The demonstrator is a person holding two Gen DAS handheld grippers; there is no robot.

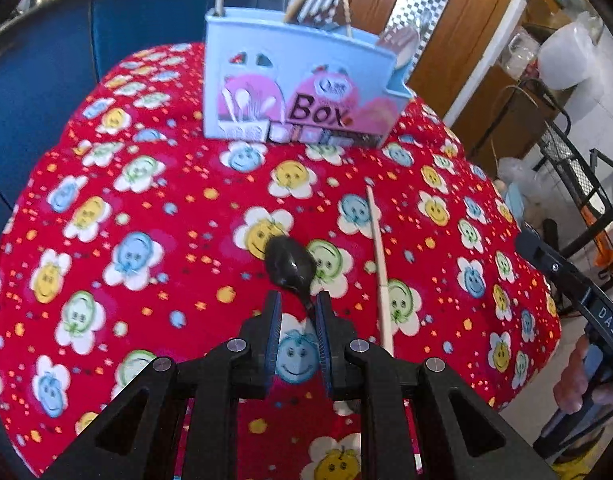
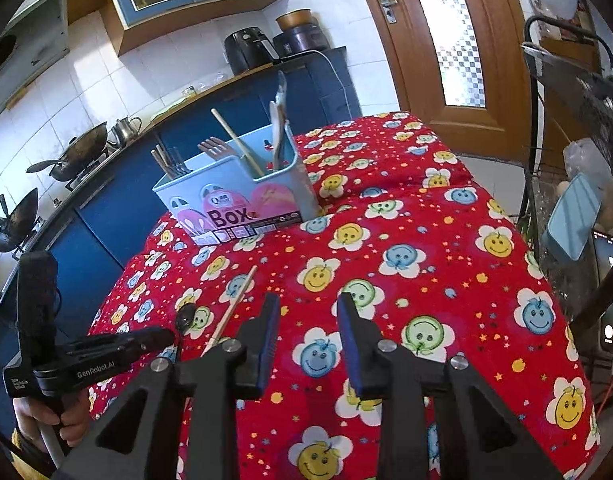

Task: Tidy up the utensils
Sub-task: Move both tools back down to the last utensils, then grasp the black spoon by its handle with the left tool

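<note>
Left wrist view first: my left gripper [image 1: 298, 308] stands with its jaws narrowly apart around the neck of the black spoon [image 1: 291, 267], whose bowl lies on the red cloth [image 1: 146, 216] just ahead. I cannot tell whether the pads are pinching the handle or only flanking it. If they sit this far up the neck, I judge the spoon could pivot or slip out once lifted.

Just to the right lies a pale chopstick [image 1: 380, 268], near enough that a sideways sweep might roll it toward the table's right edge, where the cloth falls away.

Right wrist view: my right gripper [image 2: 308, 316] is spread, nothing between the pads, over bare cloth with free room around it. The two grippers are close together, so they could collide if both reach in.

Farther back stands the utensil box [image 1: 302, 80], already crowded with upright handles. Dropping the spoon in could catch on them or nudge the box toward the far edge.
</note>
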